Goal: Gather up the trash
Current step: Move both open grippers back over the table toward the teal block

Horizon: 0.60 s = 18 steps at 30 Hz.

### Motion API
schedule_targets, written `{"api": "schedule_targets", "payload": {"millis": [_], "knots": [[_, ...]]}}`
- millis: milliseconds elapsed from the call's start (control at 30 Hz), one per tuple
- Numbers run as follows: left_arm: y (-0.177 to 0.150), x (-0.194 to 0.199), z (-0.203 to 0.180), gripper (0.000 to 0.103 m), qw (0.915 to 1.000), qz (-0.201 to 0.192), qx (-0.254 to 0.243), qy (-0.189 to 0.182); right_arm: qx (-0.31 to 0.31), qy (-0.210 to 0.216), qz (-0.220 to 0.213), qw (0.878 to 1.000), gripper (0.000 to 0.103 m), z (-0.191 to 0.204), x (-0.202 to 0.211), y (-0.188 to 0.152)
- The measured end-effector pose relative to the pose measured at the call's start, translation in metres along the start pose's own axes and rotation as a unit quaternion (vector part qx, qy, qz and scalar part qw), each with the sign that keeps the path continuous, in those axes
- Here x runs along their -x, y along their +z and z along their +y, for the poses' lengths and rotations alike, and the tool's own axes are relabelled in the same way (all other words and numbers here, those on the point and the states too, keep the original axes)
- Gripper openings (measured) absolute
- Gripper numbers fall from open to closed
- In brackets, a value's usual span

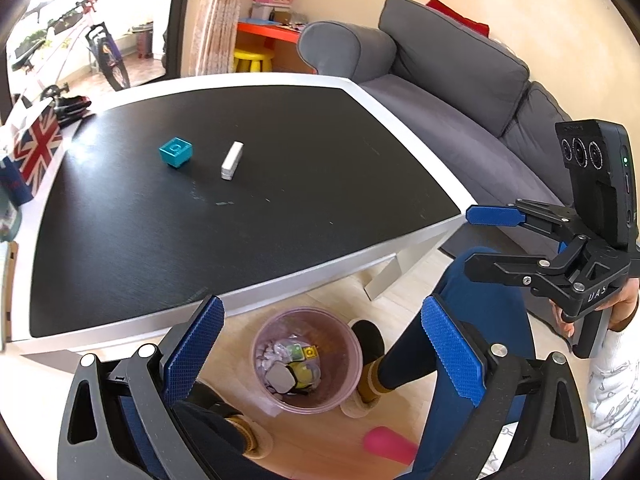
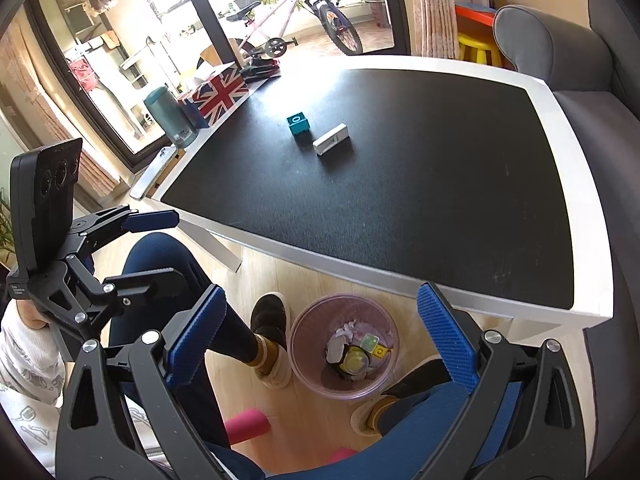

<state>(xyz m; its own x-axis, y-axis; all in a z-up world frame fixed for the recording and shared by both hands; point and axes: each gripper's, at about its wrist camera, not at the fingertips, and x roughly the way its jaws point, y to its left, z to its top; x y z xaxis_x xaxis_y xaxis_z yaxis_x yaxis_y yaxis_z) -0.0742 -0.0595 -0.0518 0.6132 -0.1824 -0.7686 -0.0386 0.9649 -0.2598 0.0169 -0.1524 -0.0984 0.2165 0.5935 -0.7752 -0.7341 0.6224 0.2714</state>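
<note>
Trash bin [image 1: 307,360] — filled, both grippers empty

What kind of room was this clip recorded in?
Most likely a home living room: a grey sofa beside a low table, and a bicycle outside the glass door.

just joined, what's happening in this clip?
A seated person is clearing trash off a black-topped table with a white rim, holding a gripper in each hand. Both the left gripper and the right gripper are open and empty, hovering above a translucent pink bin on the floor that already holds several scraps. Two items are left on the table: a small teal cube and a white rectangular block beside it.
</note>
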Motion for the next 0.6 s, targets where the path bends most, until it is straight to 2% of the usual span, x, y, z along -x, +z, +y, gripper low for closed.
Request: {"api": "schedule_targets", "payload": {"millis": [367, 600], "knots": [[0.028, 0.012, 0.028, 0.095, 0.9991, -0.017, 0.003, 0.039, 0.01, -0.008, -0.006, 1.0, 0.095, -0.004, -0.005, 0.038], [0.049, 0.007, 0.047, 0.095, 0.9981, -0.017, -0.005, 0.059, 0.013, -0.018, -0.008, 1.0, 0.095, -0.008, -0.014, 0.063]]}}
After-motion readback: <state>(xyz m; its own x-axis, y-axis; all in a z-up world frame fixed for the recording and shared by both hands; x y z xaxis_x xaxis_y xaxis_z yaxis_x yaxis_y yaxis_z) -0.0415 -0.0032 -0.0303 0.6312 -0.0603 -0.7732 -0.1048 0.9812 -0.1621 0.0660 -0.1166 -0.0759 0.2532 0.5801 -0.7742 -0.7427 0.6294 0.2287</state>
